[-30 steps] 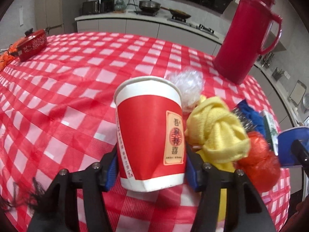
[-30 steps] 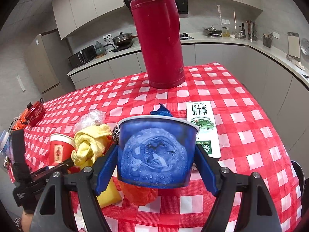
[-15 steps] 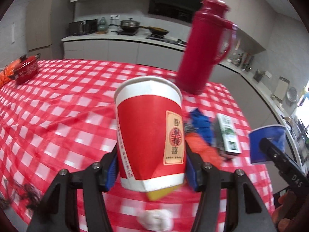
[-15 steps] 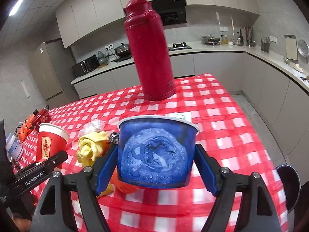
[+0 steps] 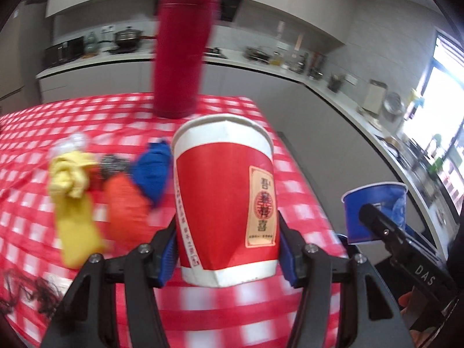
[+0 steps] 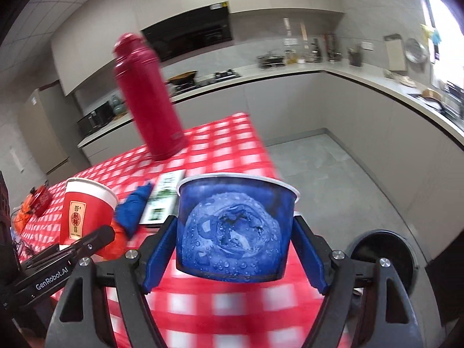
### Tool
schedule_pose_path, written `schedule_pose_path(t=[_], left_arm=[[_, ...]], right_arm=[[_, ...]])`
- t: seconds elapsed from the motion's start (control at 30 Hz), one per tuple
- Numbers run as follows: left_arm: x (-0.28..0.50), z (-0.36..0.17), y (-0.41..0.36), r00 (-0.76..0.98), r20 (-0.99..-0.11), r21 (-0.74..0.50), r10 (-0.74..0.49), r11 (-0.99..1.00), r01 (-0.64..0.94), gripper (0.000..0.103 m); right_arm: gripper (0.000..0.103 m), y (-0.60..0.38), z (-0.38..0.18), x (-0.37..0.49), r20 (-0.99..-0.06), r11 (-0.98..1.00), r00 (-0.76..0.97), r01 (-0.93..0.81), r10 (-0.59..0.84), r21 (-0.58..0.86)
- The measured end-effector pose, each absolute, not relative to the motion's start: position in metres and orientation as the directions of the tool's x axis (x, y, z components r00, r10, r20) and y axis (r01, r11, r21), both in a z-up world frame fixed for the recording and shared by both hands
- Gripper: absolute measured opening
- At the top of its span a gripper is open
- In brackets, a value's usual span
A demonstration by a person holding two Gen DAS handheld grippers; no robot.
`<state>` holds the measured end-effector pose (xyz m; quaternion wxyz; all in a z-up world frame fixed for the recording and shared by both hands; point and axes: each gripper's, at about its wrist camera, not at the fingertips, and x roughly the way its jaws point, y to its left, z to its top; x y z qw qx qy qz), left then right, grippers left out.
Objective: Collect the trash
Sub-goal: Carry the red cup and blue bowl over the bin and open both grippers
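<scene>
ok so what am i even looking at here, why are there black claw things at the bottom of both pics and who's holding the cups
There is no robot here. A person holds a two-finger gripper in each hand, and each gripper carries a fisheye camera that looks along its fingers, so the black claws are the tools themselves.

One picture comes from the left gripper, which is shut on a red paper cup. The other comes from the right gripper, which is shut on a blue paper bowl. Each view also catches the other tool off to one side.

Below them is a table with a red and white checked cloth. On it stand a tall red thermos and a heap of scraps: a yellow cloth, something orange and something blue. A dark round bin sits on the floor past the table edge.
</scene>
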<state>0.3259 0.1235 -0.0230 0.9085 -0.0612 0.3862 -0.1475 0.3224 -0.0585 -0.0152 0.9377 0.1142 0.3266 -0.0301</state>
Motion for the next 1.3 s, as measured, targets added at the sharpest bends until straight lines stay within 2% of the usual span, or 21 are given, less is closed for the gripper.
schedule_pose_path(t=[0.4, 0.6, 0.77, 1.13, 1.23, 1.3], left_arm=[[0.31, -0.042, -0.043, 0.524, -0.714, -0.235, -0.463, 0.865, 0.444, 0.059], [0.306, -0.066, -0.12, 0.439, -0.75, -0.246, -0.494, 0.825, 0.509, 0.059], [0.302, -0.096, -0.17, 0.396, -0.79, -0.231, -0.467, 0.826, 0.514, 0.059], [0.309, -0.161, -0.213, 0.326, -0.877, -0.188, -0.354, 0.876, 0.444, 0.061], [0.314, -0.174, -0.219, 0.322, -0.89, -0.173, -0.323, 0.892, 0.418, 0.063], [0.317, -0.18, -0.219, 0.301, -0.903, -0.169, -0.307, 0.897, 0.408, 0.071]], right_arm=[[0.079, -0.225, -0.038, 0.263, -0.659, 0.917, 0.735, 0.359, -0.162, 0.174], [0.079, -0.297, -0.065, 0.241, -0.699, 0.887, 0.684, 0.434, -0.211, 0.157], [0.079, -0.34, -0.105, 0.241, -0.747, 0.886, 0.639, 0.437, -0.184, 0.156], [0.08, -0.383, -0.181, 0.271, -0.826, 0.905, 0.559, 0.384, -0.069, 0.185], [0.08, -0.39, -0.192, 0.278, -0.834, 0.908, 0.551, 0.364, -0.032, 0.206], [0.084, -0.393, -0.199, 0.285, -0.846, 0.909, 0.533, 0.367, -0.033, 0.195]])
